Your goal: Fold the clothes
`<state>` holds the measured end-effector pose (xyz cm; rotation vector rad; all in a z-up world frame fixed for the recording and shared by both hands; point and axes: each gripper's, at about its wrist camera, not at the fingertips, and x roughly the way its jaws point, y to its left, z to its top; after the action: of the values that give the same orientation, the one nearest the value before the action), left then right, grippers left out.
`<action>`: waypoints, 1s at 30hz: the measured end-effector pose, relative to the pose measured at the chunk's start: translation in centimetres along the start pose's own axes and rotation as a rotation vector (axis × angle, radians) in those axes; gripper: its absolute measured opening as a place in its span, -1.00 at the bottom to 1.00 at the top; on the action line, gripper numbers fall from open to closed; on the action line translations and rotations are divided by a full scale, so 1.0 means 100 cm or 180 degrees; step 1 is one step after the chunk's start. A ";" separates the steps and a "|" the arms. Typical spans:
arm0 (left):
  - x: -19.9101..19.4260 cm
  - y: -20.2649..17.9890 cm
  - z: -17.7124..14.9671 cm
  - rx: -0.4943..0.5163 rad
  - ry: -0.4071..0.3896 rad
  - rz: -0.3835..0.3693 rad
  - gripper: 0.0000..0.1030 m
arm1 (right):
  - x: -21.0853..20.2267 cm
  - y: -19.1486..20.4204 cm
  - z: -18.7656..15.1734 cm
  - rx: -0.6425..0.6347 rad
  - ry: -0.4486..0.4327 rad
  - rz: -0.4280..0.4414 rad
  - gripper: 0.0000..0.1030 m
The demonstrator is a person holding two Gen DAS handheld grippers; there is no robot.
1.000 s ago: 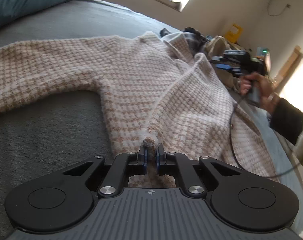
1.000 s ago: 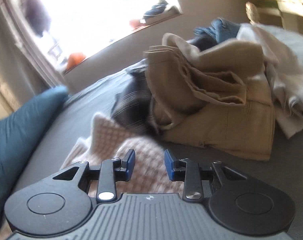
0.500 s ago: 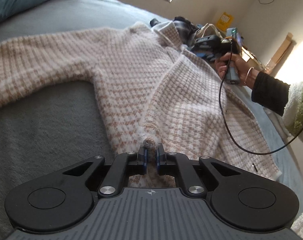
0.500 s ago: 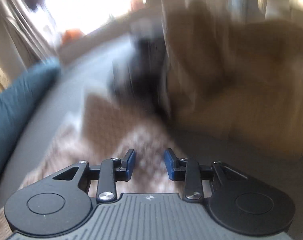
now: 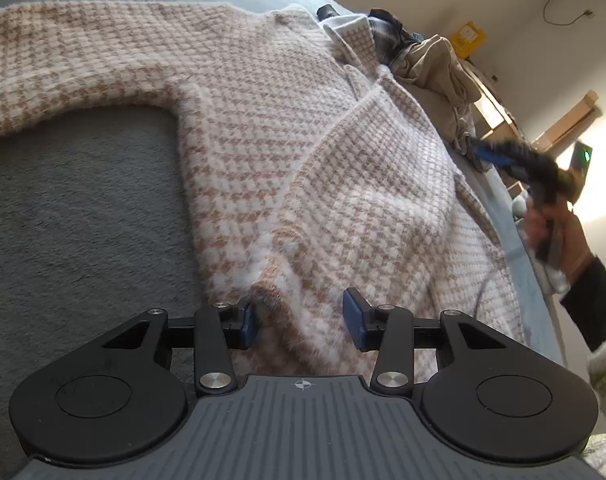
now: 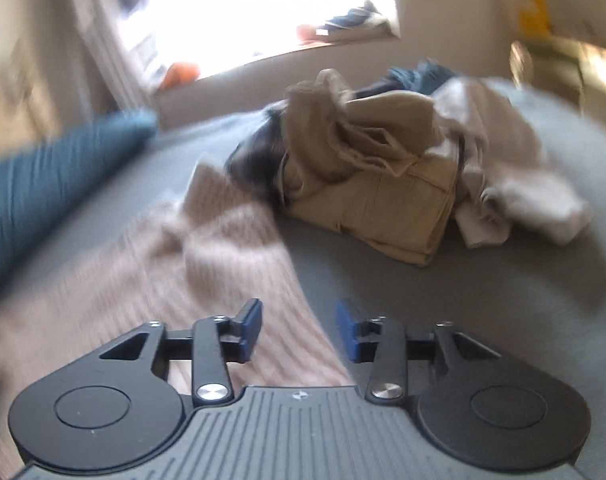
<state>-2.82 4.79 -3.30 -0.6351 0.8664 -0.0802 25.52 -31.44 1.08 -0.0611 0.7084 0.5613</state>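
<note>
A pink-and-tan houndstooth cardigan (image 5: pixel 303 128) lies spread on the grey bed, one sleeve stretched out to the left. My left gripper (image 5: pixel 301 318) is open just above the cardigan's lower hem, a raised fold of knit lying between its blue pads without being pinched. In the right wrist view the same cardigan (image 6: pixel 207 264) appears blurred, and my right gripper (image 6: pixel 299 328) is open over its edge with nothing held. From the left wrist view the right gripper (image 5: pixel 515 160) shows as a blur in a person's hand at the far right.
A heap of unfolded clothes, with tan trousers (image 6: pixel 375 184) and a white garment (image 6: pixel 515 184), sits on the grey bed (image 5: pixel 71 216) beyond the cardigan. A teal pillow (image 6: pixel 43 184) lies at the left. A window ledge (image 6: pixel 287 48) runs behind.
My left gripper has opened and let go of the cardigan's hem. The right gripper has pulled back from the collar area toward the bed's right edge, still open.
</note>
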 end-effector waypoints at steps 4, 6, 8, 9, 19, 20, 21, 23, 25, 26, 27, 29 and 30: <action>-0.004 -0.004 -0.001 0.0002 -0.0101 0.0101 -0.63 | -0.007 0.031 -0.029 -0.1038 0.0094 -0.0160 0.01; -0.008 -0.007 0.000 0.0026 -0.0150 0.0140 -0.78 | 0.002 0.044 -0.040 -0.1385 0.0098 -0.0295 0.02; -0.013 -0.012 0.002 0.0054 -0.0230 0.0131 -0.82 | 0.012 0.058 -0.050 -0.1731 0.0102 -0.0430 0.00; -0.016 -0.015 0.004 0.0067 -0.0279 0.0119 -0.84 | 0.017 0.064 -0.055 -0.1904 0.0104 -0.0498 -0.02; -0.010 -0.060 0.111 0.0612 -0.1253 -0.0352 -0.86 | 0.023 0.026 -0.035 -0.0687 -0.0349 -0.1063 -0.76; -0.003 -0.066 0.126 0.0720 -0.1334 -0.0357 -0.86 | 0.023 0.016 -0.033 -0.0406 -0.0340 -0.1033 -0.76; 0.006 -0.068 0.141 0.0766 -0.1347 -0.0351 -0.86 | 0.024 0.005 -0.031 -0.0129 -0.0329 -0.0998 -0.76; 0.028 -0.059 0.167 0.0682 -0.1230 -0.0300 -0.86 | 0.028 -0.006 -0.034 0.0269 -0.0288 -0.0939 -0.76; 0.049 -0.039 0.189 0.0501 -0.1058 -0.0182 -0.86 | 0.031 -0.006 -0.039 0.0381 -0.0271 -0.0936 -0.76; 0.057 -0.026 0.196 0.0374 -0.0953 -0.0126 -0.86 | 0.032 -0.004 -0.040 0.0383 -0.0263 -0.0931 -0.76; 0.065 -0.012 0.203 0.0247 -0.0847 -0.0070 -0.86 | 0.032 -0.002 -0.040 0.0352 -0.0257 -0.0932 -0.76; 0.076 0.013 0.211 0.0023 -0.0668 -0.0038 -0.86 | 0.032 0.005 -0.042 0.0224 -0.0237 -0.0935 -0.76; 0.078 0.022 0.211 -0.0061 -0.0597 -0.0061 -0.86 | 0.032 0.009 -0.042 0.0154 -0.0225 -0.0939 -0.76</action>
<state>17.31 14.41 0.24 -0.6579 0.6810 -0.0289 24.50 -30.21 -4.06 -0.0985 0.6298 0.2624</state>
